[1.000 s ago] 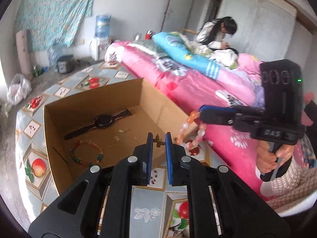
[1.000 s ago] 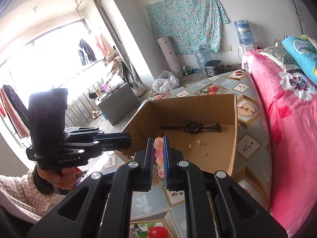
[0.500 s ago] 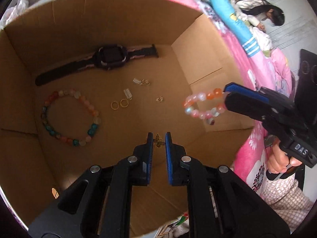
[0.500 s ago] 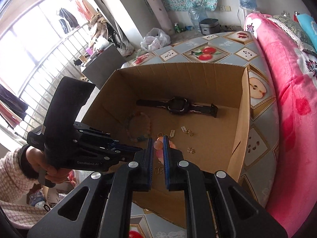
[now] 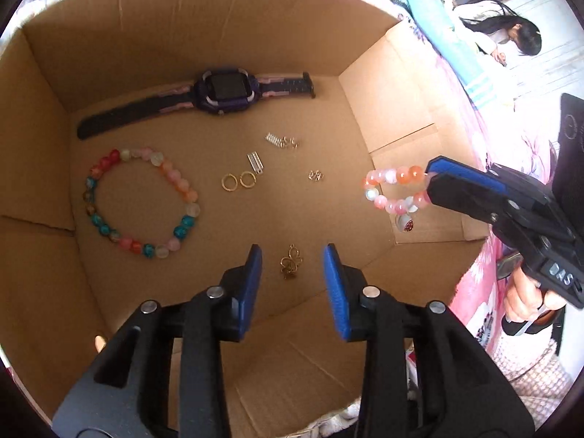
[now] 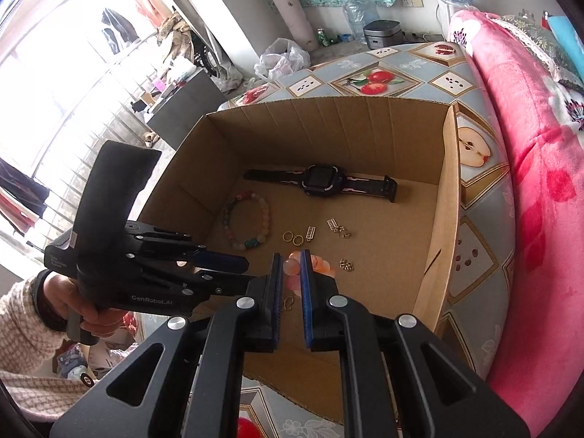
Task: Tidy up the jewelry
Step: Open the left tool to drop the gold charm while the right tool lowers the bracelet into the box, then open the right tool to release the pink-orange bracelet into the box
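Gold pendant (image 5: pixel 291 263) lies between the opening left hand-held gripper (image 5: pixel 292 255) jaws.

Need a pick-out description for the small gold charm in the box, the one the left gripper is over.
Look on the floor of the open cardboard box, at the near end, opposite the purple smartwatch. The gold charm lies alone between the opening jaws of the left gripper, untouched. Unlike the two plain gold rings farther in, it is a looped, clover-like openwork piece.
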`<state>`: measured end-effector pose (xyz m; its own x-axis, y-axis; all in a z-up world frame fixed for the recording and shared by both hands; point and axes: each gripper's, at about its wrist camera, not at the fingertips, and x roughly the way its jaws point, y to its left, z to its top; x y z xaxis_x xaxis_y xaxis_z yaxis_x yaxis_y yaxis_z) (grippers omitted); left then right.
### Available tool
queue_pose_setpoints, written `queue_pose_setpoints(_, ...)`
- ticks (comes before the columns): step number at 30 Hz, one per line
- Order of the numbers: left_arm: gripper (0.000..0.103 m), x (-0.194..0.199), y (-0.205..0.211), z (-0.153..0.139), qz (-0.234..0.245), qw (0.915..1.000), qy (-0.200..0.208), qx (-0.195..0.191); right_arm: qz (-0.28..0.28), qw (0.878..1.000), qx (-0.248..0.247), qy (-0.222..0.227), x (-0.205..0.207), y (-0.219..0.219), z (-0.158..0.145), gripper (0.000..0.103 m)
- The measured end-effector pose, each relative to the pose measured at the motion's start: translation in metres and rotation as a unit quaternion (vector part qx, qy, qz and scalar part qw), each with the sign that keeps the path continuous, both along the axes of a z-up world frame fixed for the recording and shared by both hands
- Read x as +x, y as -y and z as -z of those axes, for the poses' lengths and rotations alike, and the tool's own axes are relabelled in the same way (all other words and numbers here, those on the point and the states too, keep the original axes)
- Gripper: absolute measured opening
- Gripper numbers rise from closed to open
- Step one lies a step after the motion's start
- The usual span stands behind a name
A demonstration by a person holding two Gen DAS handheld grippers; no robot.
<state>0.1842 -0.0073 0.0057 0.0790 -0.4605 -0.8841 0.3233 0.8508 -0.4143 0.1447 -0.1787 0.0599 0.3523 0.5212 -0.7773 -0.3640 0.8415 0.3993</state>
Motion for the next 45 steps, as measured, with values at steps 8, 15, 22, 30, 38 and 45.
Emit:
queue_pose_setpoints(8, 0.05, -0.042, -0.037, -0.054, -0.054, 0.986, 0.157, -0.006, 0.02, 0.999, -0.049, 0.001, 0.004, 0.007, -0.006, 0.01)
queue_pose_setpoints(15, 0.065, -0.077, -0.082, -0.083, -0.125, 0.962, 0.242, 0.009, 0.026, 0.989, -0.146, 0.005, 0.021, 0.002, -0.003, 0.01)
queue_pose_setpoints(22, 0.073, -0.083, -0.112, -0.081, -0.156, 0.9561, 0.247, 0.024, 0.016, 0.986, -0.163, -0.012, 0.01, 0.002, 0.003, 0.011)
queue_pose_setpoints(30, 0.075, -0.085, -0.123, -0.067, -0.179, 0.9562, 0.231, 0.017, 0.063, 0.991, -0.113, 0.017, -0.012, 0.025, -0.018, 0.011)
queue_pose_setpoints(38, 0.08, -0.07, -0.136, -0.052, -0.22, 0.9556, 0.196, 0.004, 0.154, 0.982, -0.102, 0.038, -0.023, 0.054, -0.016, 0.028)
queue_pose_setpoints(45, 0.081, -0.057, -0.143, -0.029, -0.25, 0.9575, 0.139, -0.034, 0.184, 0.981, -0.065, -0.018, -0.016, 0.065, 0.02, 0.029)
